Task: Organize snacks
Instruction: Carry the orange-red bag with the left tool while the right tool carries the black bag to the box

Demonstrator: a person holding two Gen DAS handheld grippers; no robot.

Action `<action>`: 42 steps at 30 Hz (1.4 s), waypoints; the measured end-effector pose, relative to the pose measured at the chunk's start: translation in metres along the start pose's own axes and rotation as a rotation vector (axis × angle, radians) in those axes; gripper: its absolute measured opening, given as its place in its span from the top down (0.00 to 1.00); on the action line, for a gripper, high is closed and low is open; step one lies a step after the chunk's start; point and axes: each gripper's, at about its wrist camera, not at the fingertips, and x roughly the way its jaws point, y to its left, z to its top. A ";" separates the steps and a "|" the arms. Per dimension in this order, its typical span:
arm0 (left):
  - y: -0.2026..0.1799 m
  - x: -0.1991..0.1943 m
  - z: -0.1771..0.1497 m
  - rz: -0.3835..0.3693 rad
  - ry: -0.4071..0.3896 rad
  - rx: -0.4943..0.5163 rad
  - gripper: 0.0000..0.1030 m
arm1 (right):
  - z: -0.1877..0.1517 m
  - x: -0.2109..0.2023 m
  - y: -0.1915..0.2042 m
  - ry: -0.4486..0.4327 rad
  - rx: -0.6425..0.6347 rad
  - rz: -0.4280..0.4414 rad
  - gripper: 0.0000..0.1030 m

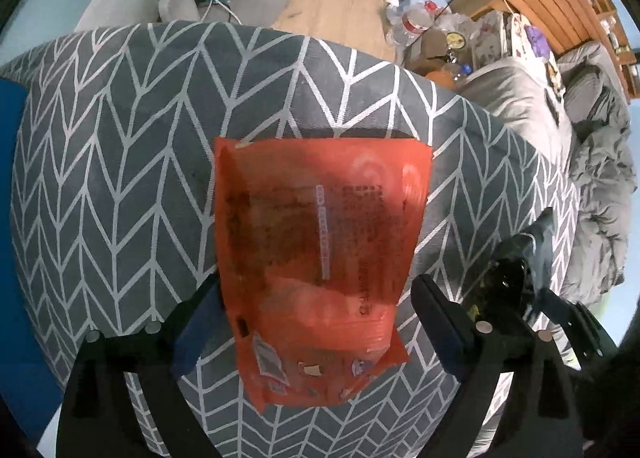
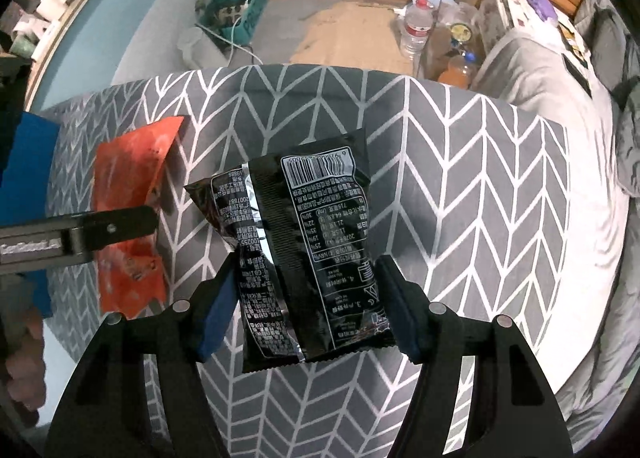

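Observation:
An orange snack packet point(image 1: 316, 242) lies flat on the grey chevron-patterned cloth point(image 1: 100, 146). My left gripper point(image 1: 316, 282) points down over it, open wide, with one finger on each side of the packet and neither pad pressing on it. To its right, my right gripper point(image 2: 308, 260) is shut on a black snack packet point(image 2: 316, 234), its blue pads against both long edges, label side up. In the right wrist view the orange packet point(image 2: 128, 170) shows at the left under a left gripper finger point(image 2: 120, 224). The black packet point(image 1: 508, 270) also appears at the right of the left wrist view.
A blue object point(image 2: 28, 162) sits at the cloth's left edge. Beyond the far edge is floor with a teal basket point(image 2: 240, 14), cables and plastic bottles point(image 2: 418, 28). Grey bedding point(image 1: 568, 146) lies to the right.

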 end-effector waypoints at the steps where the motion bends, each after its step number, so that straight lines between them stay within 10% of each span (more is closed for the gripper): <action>1: -0.005 0.002 0.001 0.010 -0.003 0.013 0.09 | -0.001 -0.002 0.003 -0.004 -0.002 0.001 0.35; 16: 0.000 -0.012 -0.005 0.056 -0.047 0.105 0.56 | -0.005 -0.022 0.037 -0.038 -0.033 -0.031 0.35; 42: 0.074 -0.149 -0.061 0.002 -0.272 0.218 0.59 | 0.009 -0.109 0.124 -0.177 -0.109 0.007 0.35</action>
